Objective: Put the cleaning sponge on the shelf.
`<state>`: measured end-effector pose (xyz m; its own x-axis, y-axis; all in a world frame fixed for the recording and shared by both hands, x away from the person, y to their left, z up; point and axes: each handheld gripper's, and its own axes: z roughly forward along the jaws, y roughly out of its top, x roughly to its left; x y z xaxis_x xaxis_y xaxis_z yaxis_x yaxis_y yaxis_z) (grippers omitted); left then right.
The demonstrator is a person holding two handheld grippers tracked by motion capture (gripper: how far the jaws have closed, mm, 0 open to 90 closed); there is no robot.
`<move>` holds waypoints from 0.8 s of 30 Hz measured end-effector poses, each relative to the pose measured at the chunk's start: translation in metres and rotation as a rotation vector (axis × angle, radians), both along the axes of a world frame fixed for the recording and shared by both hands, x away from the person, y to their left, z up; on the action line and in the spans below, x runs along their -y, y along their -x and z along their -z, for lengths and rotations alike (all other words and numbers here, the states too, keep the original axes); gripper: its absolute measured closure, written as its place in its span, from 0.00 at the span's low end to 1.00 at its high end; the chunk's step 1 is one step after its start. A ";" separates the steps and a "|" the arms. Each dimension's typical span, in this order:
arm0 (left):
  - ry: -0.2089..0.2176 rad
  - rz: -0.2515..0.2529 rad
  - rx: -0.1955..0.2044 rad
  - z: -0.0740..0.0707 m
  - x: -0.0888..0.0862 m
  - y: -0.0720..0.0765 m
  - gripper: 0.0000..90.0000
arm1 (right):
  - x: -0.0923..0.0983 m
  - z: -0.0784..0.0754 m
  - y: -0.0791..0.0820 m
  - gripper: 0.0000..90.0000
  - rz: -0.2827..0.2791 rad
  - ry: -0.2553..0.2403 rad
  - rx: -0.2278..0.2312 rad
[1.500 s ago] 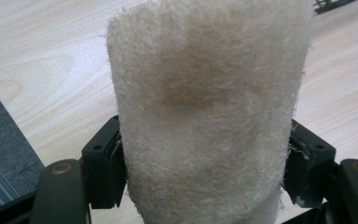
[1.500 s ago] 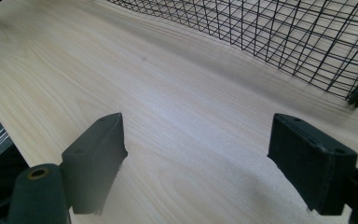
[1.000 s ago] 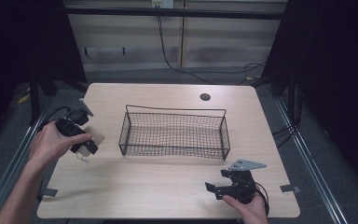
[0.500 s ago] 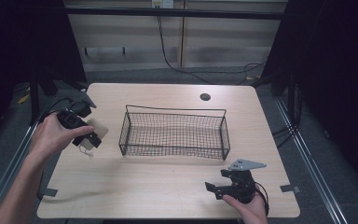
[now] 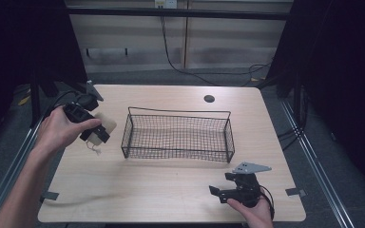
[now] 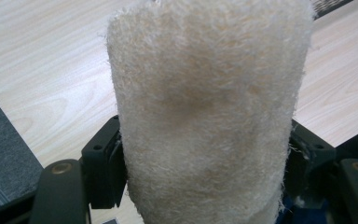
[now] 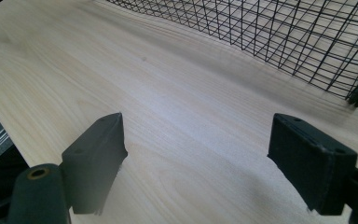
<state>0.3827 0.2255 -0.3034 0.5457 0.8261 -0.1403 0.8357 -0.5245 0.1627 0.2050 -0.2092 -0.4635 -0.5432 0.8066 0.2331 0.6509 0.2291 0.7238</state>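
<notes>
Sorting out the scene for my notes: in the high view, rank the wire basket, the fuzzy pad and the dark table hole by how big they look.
1. Wire basket
2. Fuzzy pad, partly hidden by the left gripper
3. Table hole

In the left gripper view the beige fuzzy pad (image 6: 207, 112) runs past the top and bottom edges and hides the left gripper's (image 6: 205, 172) inner jaw faces. The wire basket (image 7: 279, 37) is cut off at the right gripper view's top and right edges.
</notes>
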 end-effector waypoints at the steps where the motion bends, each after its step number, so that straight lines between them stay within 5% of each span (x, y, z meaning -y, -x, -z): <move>1: -0.001 -0.006 -0.001 -0.001 0.002 0.000 0.32 | 0.000 0.000 0.000 0.21 0.000 0.002 0.001; 7: -0.014 -0.015 -0.009 -0.005 0.016 -0.002 0.32 | 0.000 0.000 0.000 0.21 -0.001 0.001 0.002; 24: 0.025 -0.168 -0.018 -0.014 0.044 -0.016 0.32 | 0.000 0.000 0.001 0.21 -0.005 0.009 0.001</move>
<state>0.3984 0.1819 -0.2894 0.3971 0.9018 -0.1706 0.9144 -0.3727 0.1582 0.2042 -0.2090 -0.4633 -0.5472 0.8060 0.2257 0.6492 0.2385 0.7222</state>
